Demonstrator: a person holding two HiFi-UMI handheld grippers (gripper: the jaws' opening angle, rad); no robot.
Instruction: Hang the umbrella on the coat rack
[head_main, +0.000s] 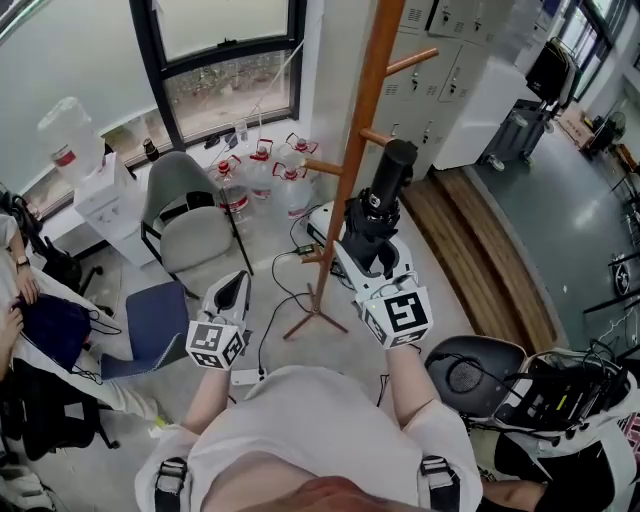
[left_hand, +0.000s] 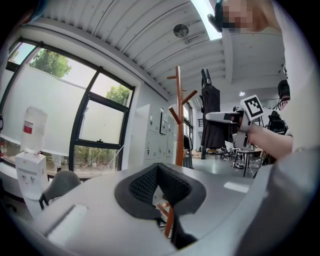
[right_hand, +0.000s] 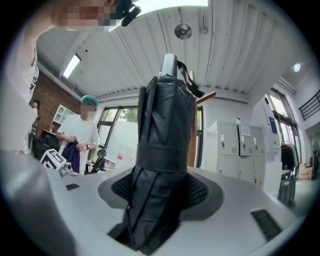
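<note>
A tall wooden coat rack (head_main: 358, 130) with short pegs stands on the floor just ahead of me. A folded black umbrella (head_main: 386, 190) stands upright close to the rack's right side, with my right gripper (head_main: 376, 258) shut on its lower part. In the right gripper view the umbrella (right_hand: 165, 145) fills the middle between the pads, its strap at the top, and the rack (right_hand: 194, 142) shows behind it. My left gripper (head_main: 237, 288) hangs lower left of the rack, shut and holding nothing. The left gripper view shows the rack (left_hand: 178, 120) with the umbrella (left_hand: 210, 112) to its right.
A grey chair (head_main: 188, 215) and several water bottles (head_main: 265, 175) stand by the window beyond the rack. A blue chair (head_main: 155, 322) is at left beside a seated person (head_main: 25, 290). White lockers (head_main: 455, 70) and a wooden step (head_main: 480, 240) lie right; a black chair (head_main: 470, 372) is near right.
</note>
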